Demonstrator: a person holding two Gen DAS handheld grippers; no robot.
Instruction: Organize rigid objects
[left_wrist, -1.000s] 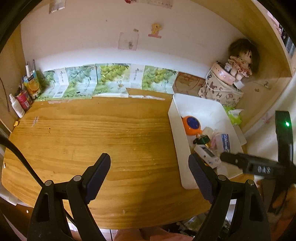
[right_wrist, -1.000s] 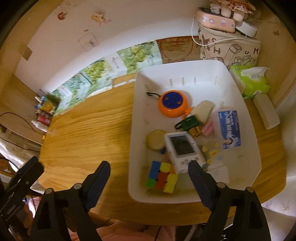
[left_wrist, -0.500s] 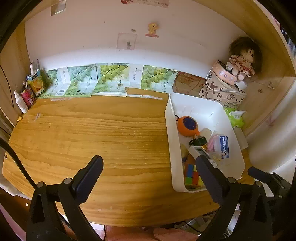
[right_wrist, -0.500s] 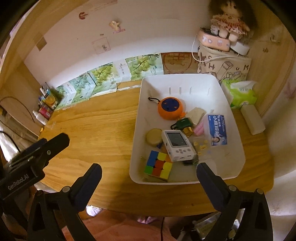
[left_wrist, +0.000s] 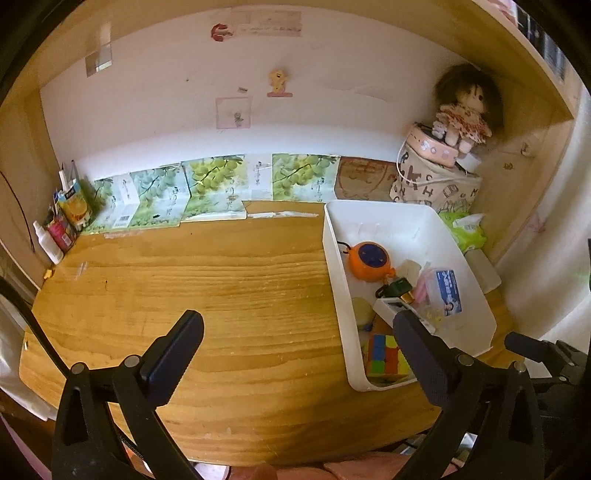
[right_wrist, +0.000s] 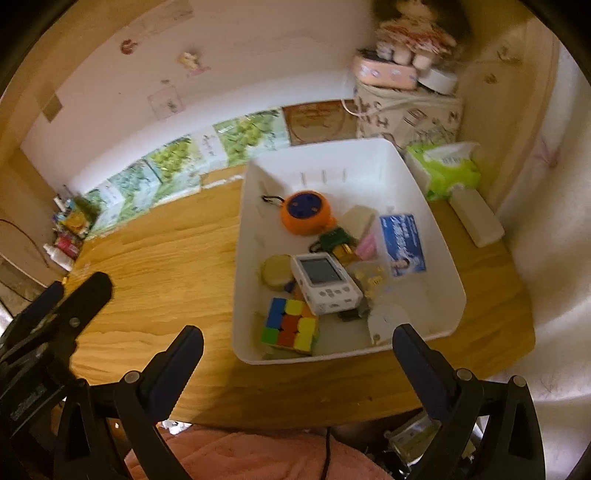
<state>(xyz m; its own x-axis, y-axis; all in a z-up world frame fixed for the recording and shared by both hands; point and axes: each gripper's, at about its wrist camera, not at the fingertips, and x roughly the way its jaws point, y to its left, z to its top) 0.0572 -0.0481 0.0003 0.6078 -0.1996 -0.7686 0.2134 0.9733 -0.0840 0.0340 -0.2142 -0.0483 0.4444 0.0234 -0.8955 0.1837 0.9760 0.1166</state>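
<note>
A puzzle cube (right_wrist: 290, 326), a white handheld gadget (right_wrist: 325, 282) and an orange round toy (right_wrist: 306, 218) lie in the white bin (right_wrist: 439, 236) on the table's (left_wrist: 221, 288) right side. The left gripper (left_wrist: 295, 343) and right gripper (right_wrist: 297, 356) hang above the table, jaws spread wide after just opening, nothing between them.

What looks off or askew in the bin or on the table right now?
Nothing spilled or broken. Items lie heaped in the white bin: the white handheld device rests tilted across other pieces, beside the colour cube. Left gripper and right gripper are open and empty.
</note>
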